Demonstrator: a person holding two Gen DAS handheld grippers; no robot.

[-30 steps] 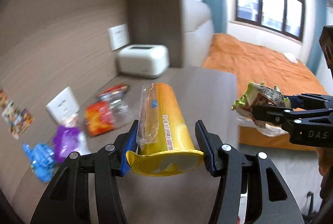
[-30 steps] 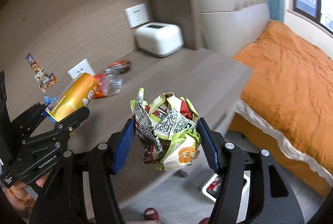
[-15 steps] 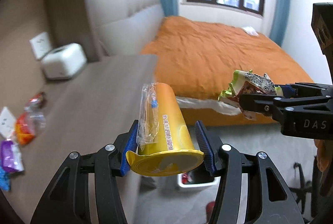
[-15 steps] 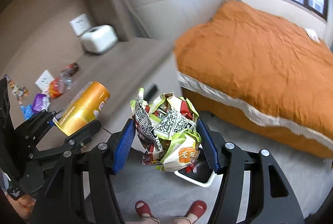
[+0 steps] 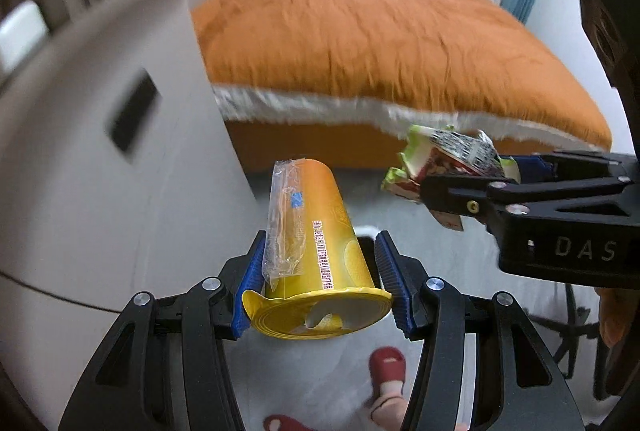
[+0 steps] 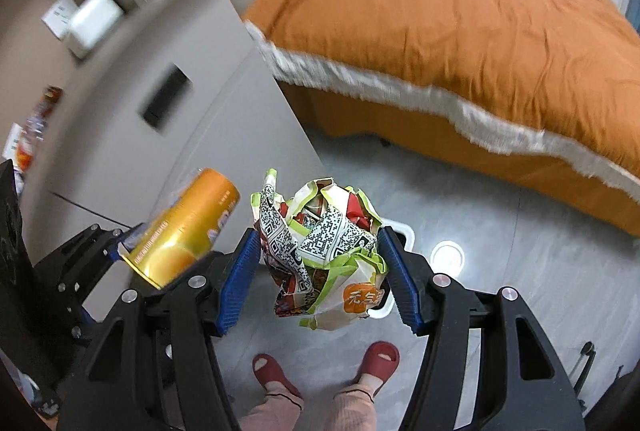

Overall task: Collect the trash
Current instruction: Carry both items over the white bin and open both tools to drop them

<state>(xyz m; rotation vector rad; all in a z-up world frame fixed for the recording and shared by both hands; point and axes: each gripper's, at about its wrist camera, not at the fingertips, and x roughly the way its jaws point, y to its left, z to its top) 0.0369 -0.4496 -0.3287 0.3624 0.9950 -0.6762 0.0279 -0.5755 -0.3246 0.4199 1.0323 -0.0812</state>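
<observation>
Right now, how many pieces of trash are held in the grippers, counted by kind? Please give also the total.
Yellow cup, in the left gripper: 1
Crumpled wrapper, in the right gripper: 1
Total: 2

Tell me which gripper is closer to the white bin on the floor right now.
Right. The right gripper, shut on the crumpled wrapper, hangs directly over the white bin. The left gripper, shut on the yellow cup, sits off to its left side.
</observation>
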